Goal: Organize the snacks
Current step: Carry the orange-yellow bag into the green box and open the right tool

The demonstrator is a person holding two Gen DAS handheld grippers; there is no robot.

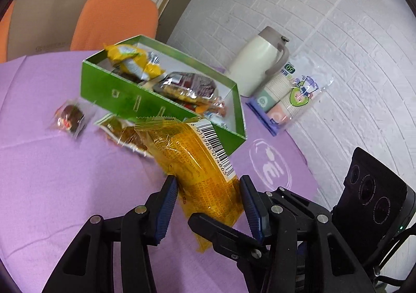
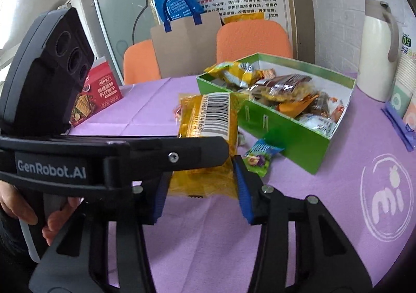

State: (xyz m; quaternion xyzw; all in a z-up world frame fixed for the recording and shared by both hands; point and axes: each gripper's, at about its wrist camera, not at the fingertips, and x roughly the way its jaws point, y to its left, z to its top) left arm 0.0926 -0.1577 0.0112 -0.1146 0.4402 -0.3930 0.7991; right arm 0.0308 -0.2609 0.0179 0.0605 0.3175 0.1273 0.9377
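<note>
Gripping one yellow snack packet [image 1: 200,176] between them, the left hand-held gripper [image 1: 208,204] and right hand-held gripper [image 2: 200,183] each clamp it above the purple table [image 1: 52,189], just near of the green box [image 1: 145,108] of snacks.

Bright, even; fisheye edges, slight blur

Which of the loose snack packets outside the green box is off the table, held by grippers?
The long yellow packet with the barcode: both grippers clamp it, while the others lie on the purple tablecloth.
</note>
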